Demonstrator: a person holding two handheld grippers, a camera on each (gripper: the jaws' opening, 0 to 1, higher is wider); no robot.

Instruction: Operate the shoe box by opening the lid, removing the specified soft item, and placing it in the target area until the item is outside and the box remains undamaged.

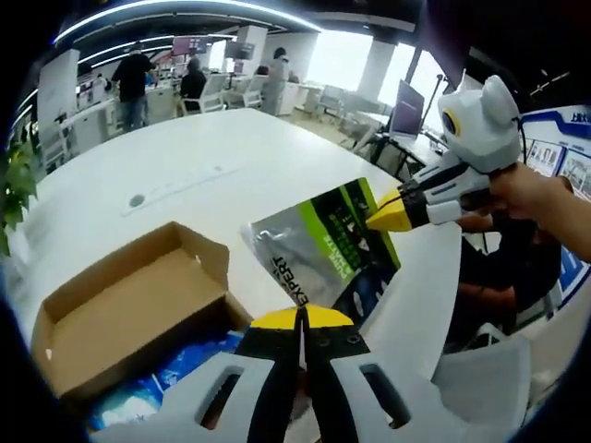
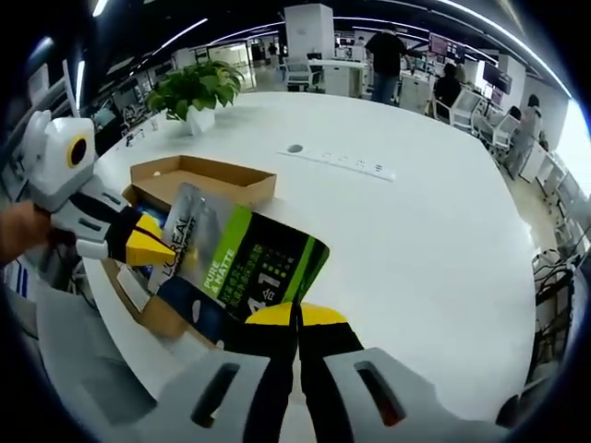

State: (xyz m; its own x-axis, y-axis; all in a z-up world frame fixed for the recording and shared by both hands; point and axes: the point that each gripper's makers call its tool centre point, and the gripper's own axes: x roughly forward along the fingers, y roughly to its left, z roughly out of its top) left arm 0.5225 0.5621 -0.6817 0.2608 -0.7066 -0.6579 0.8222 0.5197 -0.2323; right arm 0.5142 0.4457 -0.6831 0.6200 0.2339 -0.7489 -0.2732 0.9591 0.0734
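Observation:
A soft pouch (image 1: 323, 245), silver with a green and dark panel, hangs in the air between both grippers. In the left gripper view my left gripper (image 1: 300, 318) is shut on its near edge, while the right gripper (image 1: 386, 212) pinches its far right edge. The right gripper view shows my right gripper (image 2: 295, 318) shut on the pouch (image 2: 235, 263), and the left gripper (image 2: 146, 245) gripping its left side. The open cardboard shoe box (image 1: 120, 305) lies on the white table below and to the left, with a blue packet (image 1: 189, 360) in it. Behind the pouch stands the box (image 2: 208, 177).
The large white table (image 2: 397, 240) spreads wide to the right, with a cable port (image 2: 295, 148) and a potted plant (image 2: 196, 90) at its far side. A person's hand (image 1: 536, 198) holds the right gripper. People and office chairs (image 1: 208, 92) stand beyond.

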